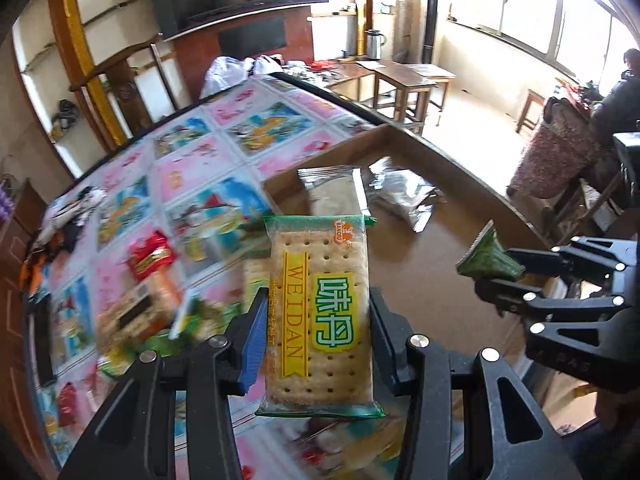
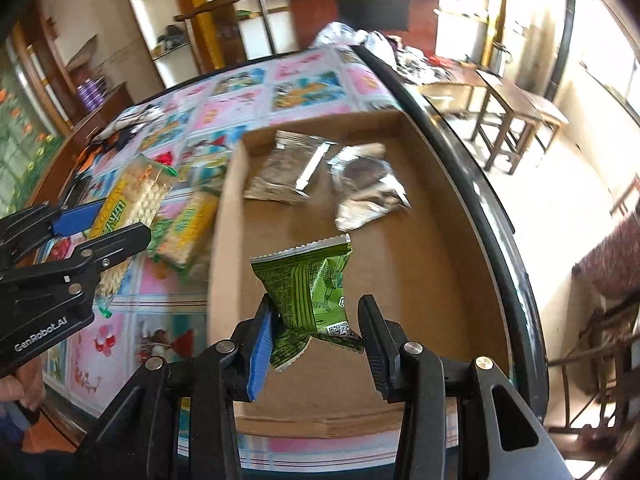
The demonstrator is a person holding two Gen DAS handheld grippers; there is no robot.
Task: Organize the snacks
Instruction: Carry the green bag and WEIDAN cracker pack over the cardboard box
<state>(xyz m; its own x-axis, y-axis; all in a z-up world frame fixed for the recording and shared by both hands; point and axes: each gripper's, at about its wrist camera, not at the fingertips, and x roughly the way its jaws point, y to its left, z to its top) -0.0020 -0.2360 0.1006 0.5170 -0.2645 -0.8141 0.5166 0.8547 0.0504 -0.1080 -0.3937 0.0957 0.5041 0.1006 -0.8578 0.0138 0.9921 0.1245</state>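
Cardboard tray point(image 2: 420, 208) lies below both loads. Left gripper point(image 1: 318, 344) clamps the cracker pack point(image 1: 320, 312); right gripper point(image 2: 316, 332) pinches the green packet point(image 2: 312, 284) by one crumpled end, so it could slip early.

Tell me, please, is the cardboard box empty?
Not empty: the cardboard box already holds two silvery packets lying on its floor.

Left gripper point(image 1: 318, 330) and right gripper point(image 2: 316, 338): black angular frames, cut with triangular openings and fastened by round silver screws. On each, one ribbed blue pad and one ribbed black pad are fitted. White lettering "GenRobot.AI" is printed on the left gripper's body.
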